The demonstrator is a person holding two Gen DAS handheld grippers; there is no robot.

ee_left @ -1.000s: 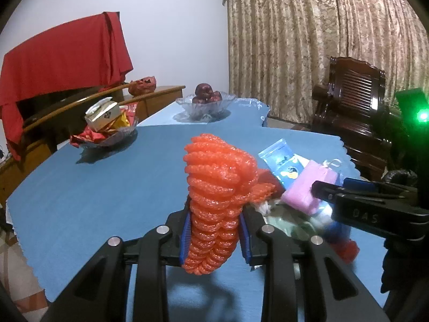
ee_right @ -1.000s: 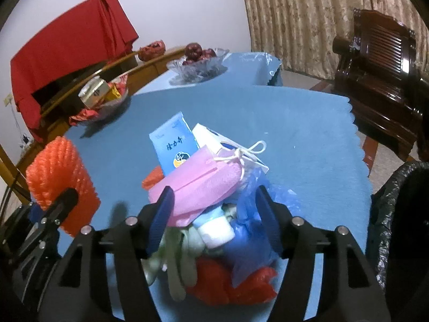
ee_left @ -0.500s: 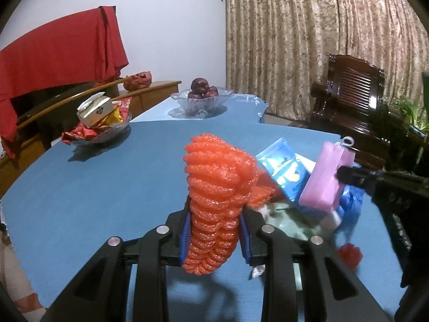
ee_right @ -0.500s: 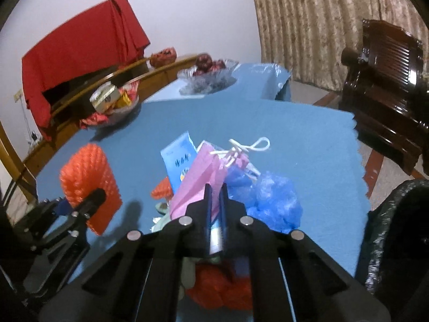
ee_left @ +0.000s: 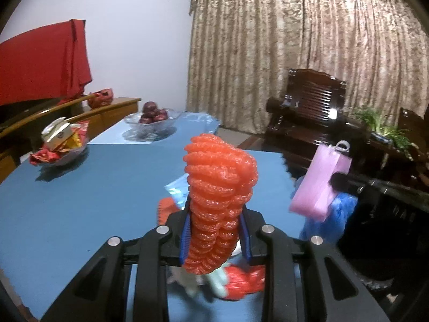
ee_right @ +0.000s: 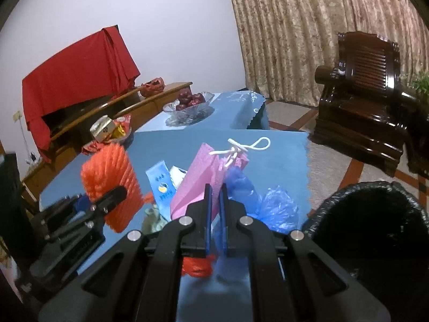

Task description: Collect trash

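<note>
My left gripper [ee_left: 216, 230] is shut on an orange foam fruit net [ee_left: 218, 187] and holds it upright above the blue table [ee_left: 80, 204]; the net also shows in the right wrist view [ee_right: 112, 185]. My right gripper [ee_right: 215, 196] is shut on a pink paper bag [ee_right: 203, 179] with a white string handle, lifted off the table; the bag also shows in the left wrist view [ee_left: 320, 179]. A blue plastic bag [ee_right: 265, 201] hangs beside the pink one. A blue packet [ee_right: 160, 185], a red net [ee_right: 197, 267] and pale scraps lie on the table below. A black-lined trash bin [ee_right: 375, 222] stands at the right.
A glass bowl of red fruit [ee_right: 191, 103] and a dish of snacks [ee_right: 107, 132] sit at the table's far side. A dark wooden armchair [ee_right: 367, 102] stands at the right by the curtain. A red cloth [ee_right: 77, 80] covers furniture at the left.
My right gripper shut on the pink bag and lifted it, with the blue plastic bag, up and toward the bin. My left gripper kept hold of the orange net and rose slightly.
</note>
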